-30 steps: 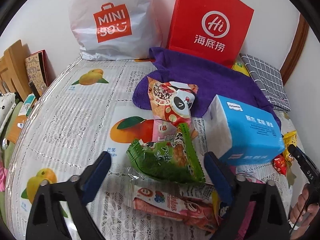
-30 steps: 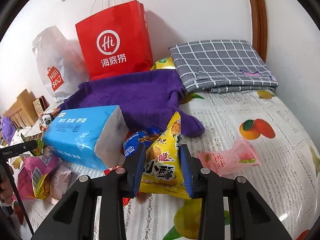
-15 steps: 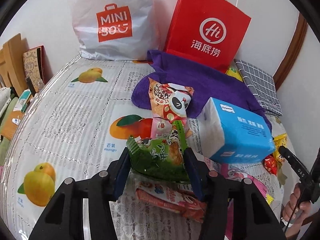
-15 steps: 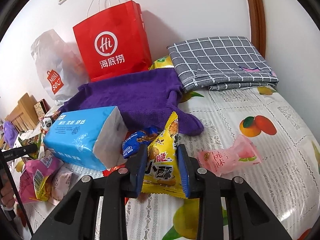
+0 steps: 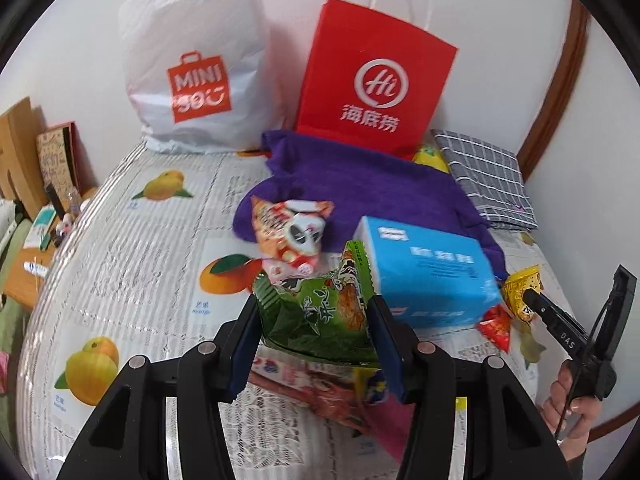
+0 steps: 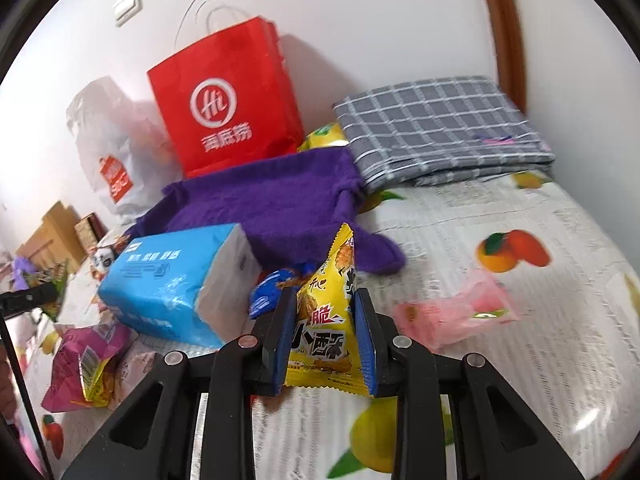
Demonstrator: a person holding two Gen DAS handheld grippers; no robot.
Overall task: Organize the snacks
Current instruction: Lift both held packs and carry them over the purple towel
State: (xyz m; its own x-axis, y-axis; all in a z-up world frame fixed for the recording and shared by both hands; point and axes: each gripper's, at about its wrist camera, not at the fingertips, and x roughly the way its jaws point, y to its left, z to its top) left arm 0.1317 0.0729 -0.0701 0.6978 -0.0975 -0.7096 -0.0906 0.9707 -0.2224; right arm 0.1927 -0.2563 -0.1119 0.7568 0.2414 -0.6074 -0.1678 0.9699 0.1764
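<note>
Grippers: I count two, the left gripper point(image 5: 316, 324) and the right gripper point(image 6: 324, 332).
Packets gripped: two, a green snack packet point(image 5: 320, 316) and a yellow snack packet point(image 6: 326, 332).
Shopping bags: two, a red paper bag point(image 5: 372, 80) and a white plastic bag point(image 5: 192, 72).
Tissue packs: one blue tissue pack point(image 5: 432, 276).
Cloths: two, a purple towel point(image 6: 272, 204) and a grey checked cloth point(image 6: 436, 128).
Pink packets beside my right gripper: one pink packet point(image 6: 456, 312).

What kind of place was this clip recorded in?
Most likely a bedroom at home. The snacks lie on a fruit-print bed cover, a folded grey checked cloth sits by a curved wooden headboard, and shopping bags lean against the wall.
</note>
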